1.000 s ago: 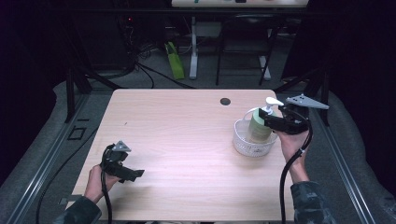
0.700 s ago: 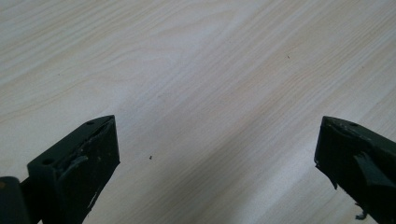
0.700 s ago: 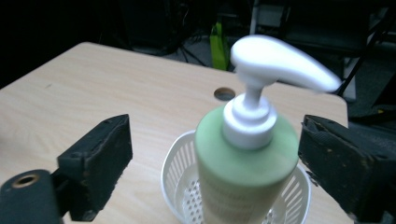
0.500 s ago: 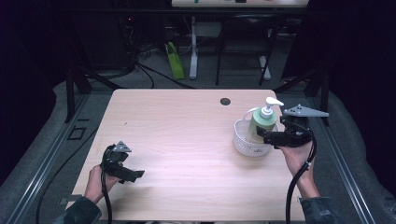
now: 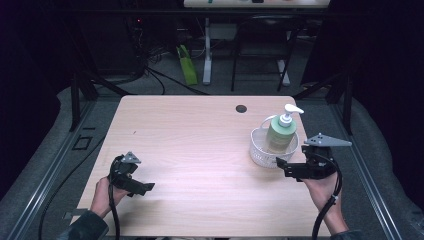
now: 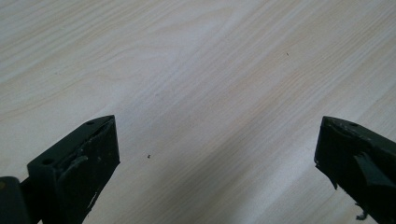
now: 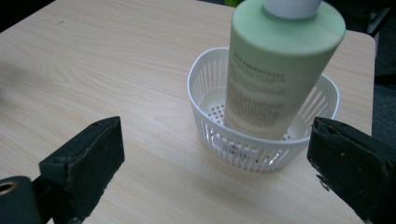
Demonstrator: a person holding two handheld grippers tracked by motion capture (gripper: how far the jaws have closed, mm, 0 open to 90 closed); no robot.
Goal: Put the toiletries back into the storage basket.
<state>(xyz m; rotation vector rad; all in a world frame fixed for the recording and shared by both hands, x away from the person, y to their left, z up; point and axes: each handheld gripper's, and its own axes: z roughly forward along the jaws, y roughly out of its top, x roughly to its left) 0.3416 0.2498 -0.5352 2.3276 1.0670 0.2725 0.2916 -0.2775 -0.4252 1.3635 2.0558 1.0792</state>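
Left gripper (image 5: 145, 188) low over bare table (image 5: 200, 145), jaws wide apart, nothing between them. White slotted basket (image 5: 261, 152) at table's right side holds green pump bottle (image 5: 278, 134), standing inside, slightly tilted. Right gripper (image 5: 281, 167) just beside basket, jaws just opened, wide and empty.

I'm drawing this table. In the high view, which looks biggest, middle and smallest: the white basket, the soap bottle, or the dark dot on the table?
1. White basket, though the soap bottle looks nearly as big.
2. Soap bottle.
3. Dark dot, clearly smallest.
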